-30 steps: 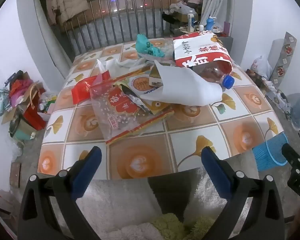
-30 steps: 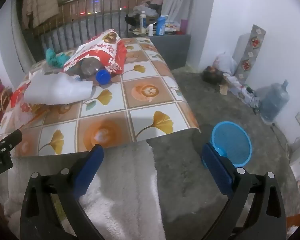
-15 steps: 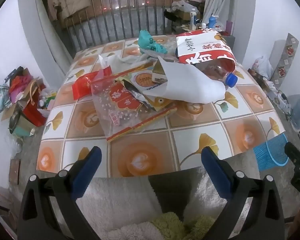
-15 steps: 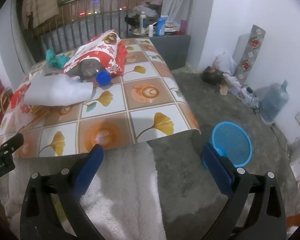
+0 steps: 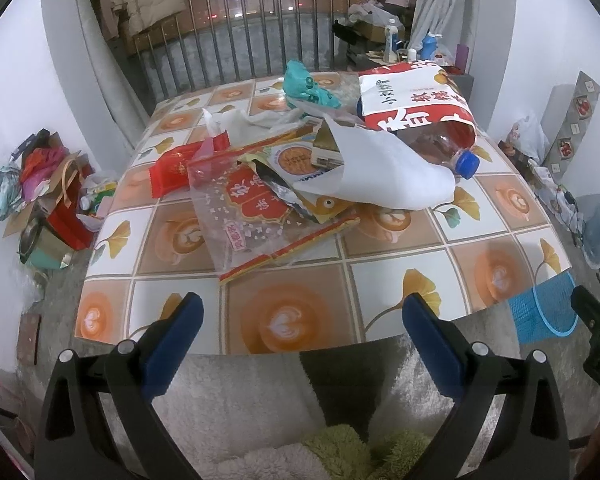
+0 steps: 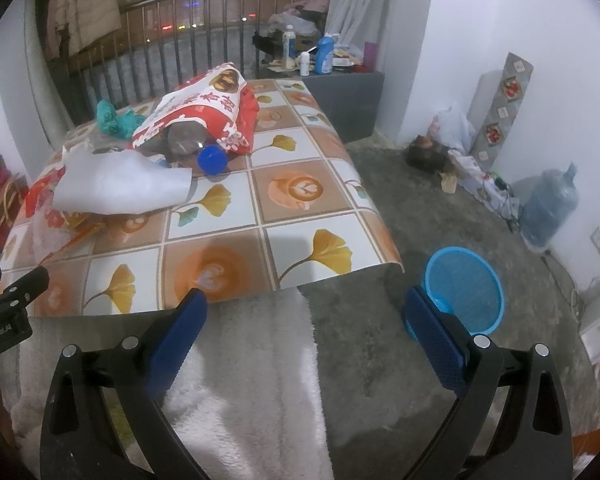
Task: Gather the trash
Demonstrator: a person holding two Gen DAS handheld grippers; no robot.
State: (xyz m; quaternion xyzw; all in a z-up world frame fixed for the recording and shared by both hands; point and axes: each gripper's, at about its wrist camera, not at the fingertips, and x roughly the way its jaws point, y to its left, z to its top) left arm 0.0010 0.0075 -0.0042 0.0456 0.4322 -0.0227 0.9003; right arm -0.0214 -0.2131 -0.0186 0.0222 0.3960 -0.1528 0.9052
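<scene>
Clearly the trash sits heaped on the far half of the table with the orange-and-white leaf-patterned oilcloth (image 5: pixel 296 320): a clear plastic bottle with a blue cap (image 5: pixel 452 152) lies on its side, its body tucked inside a big red-and-white printed snack bag (image 5: pixel 412 104), the cap poking out. A crumpled white paper sheet (image 5: pixel 384 176) lies just beside the bottle and partly over a clear cellophane bag with a red label (image 5: pixel 244 208), which lies nearest the front edge. A flat red packet (image 5: pixel 172 168) and a teal crumpled wrapper (image 5: pixel 304 88) lie further back.

The left gripper (image 5: pixel 300 320) hovers above the near table edge, jaws spread wide and empty. The right gripper (image 6: pixel 304 320) is likewise released and holds nothing, off the table's right corner, with the round blue mesh wastebasket (image 6: pixel 468 288) on the grey floor just ahead of its right finger.

Nothing appears collected yet, so the step in hand is likely the first pick. The cellophane bag is the nearest and lies flat, so a jaw should pinch it at a raised crease or edge rather than press straight down. The bottle may roll; grip it across the neck behind the cap. The basket is well apart from the pile, so carry each piece over fully before letting go.
</scene>
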